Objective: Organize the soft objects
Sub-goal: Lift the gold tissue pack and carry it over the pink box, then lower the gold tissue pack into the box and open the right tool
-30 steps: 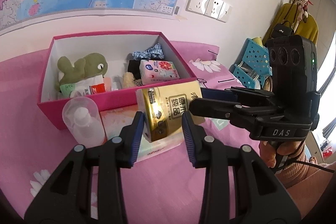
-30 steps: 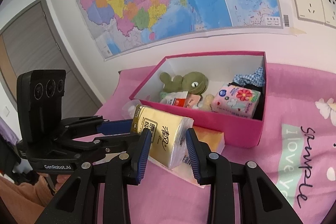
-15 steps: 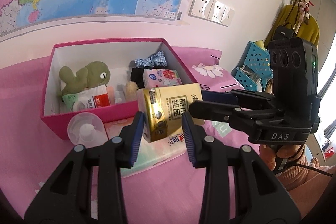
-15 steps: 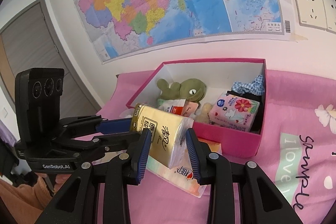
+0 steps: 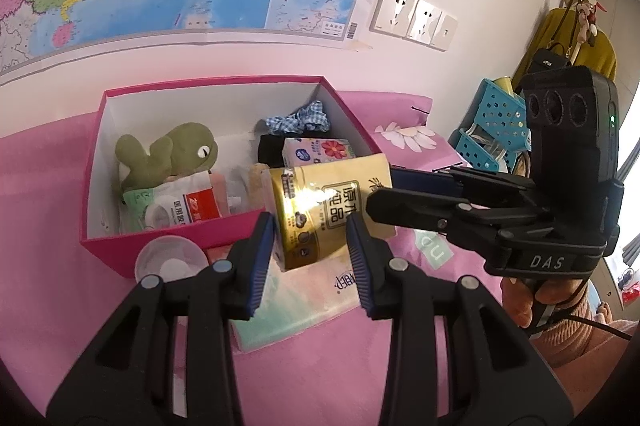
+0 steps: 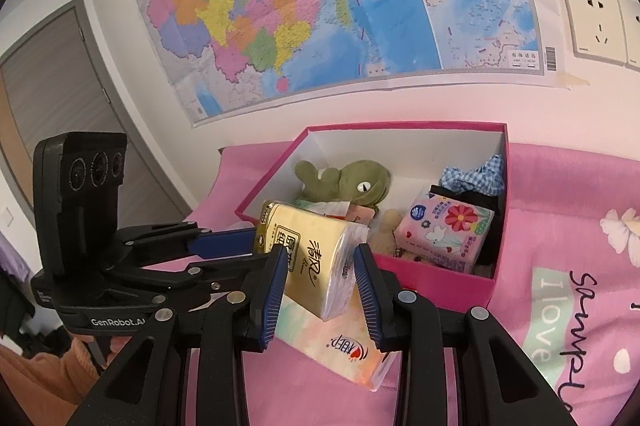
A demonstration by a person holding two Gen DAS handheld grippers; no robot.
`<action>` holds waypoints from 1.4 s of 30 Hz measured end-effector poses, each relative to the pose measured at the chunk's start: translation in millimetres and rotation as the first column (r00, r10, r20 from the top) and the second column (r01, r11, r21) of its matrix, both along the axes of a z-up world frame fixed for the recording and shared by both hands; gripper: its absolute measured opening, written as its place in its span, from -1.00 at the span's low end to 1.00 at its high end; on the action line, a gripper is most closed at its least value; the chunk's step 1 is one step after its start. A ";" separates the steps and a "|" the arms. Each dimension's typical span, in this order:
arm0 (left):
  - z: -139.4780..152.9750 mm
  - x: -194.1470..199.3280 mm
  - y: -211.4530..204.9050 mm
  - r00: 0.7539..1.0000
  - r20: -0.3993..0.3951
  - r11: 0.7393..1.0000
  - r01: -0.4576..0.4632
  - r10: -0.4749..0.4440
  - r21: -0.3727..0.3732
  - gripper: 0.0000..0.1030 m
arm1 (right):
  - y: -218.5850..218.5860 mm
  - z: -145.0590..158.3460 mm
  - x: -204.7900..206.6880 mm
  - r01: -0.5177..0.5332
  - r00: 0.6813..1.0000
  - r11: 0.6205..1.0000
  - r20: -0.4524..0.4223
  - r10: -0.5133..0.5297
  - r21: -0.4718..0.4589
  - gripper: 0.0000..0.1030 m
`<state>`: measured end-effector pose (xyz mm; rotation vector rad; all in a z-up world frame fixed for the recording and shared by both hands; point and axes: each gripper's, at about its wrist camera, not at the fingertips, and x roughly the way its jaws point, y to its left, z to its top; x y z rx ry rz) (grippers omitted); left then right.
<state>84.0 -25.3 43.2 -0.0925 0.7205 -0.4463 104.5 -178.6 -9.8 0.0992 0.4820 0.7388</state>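
A yellow tissue pack (image 5: 328,214) (image 6: 316,262) hangs in the air just in front of the pink box (image 5: 212,84) (image 6: 404,125). My left gripper (image 5: 310,226) (image 6: 256,248) is shut on its gold end. My right gripper (image 6: 320,254) (image 5: 386,191) is shut on the other end. Inside the box lie a green plush toy (image 5: 176,150) (image 6: 348,180), a flowered tissue pack (image 5: 320,150) (image 6: 448,226), a checked cloth (image 5: 298,120) (image 6: 476,178) and small packets. A flat pastel tissue pack (image 5: 304,298) (image 6: 340,346) lies on the pink bedspread under the held pack.
A clear plastic bottle (image 5: 170,262) stands against the box's front left corner. Blue perforated baskets (image 5: 492,130) sit at the far right by hanging clothes. A map and wall sockets (image 5: 412,18) are behind the box. A person's hand (image 5: 524,302) holds the right gripper.
The yellow pack, held by both grippers, has lifted a little off the flat pastel pack, so more of that pack shows. Both grips are unchanged.
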 end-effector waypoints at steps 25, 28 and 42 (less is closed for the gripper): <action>2.7 22.3 5.8 1.000 0.000 0.999 -0.029 0.029 0.022 -0.25 | 5.9 4.7 22.3 0.005 1.000 1.000 -0.008 -0.005 0.012 -0.32; 2.6 25.1 6.2 1.000 0.000 0.999 -0.030 0.030 0.024 -0.25 | 6.8 5.7 26.2 0.006 1.000 1.000 -0.009 -0.006 0.015 -0.32; 2.0 36.4 7.4 0.999 -0.006 0.999 -0.040 0.040 0.031 -0.25 | 8.9 6.3 39.4 0.014 1.000 1.000 -0.023 -0.013 0.026 -0.32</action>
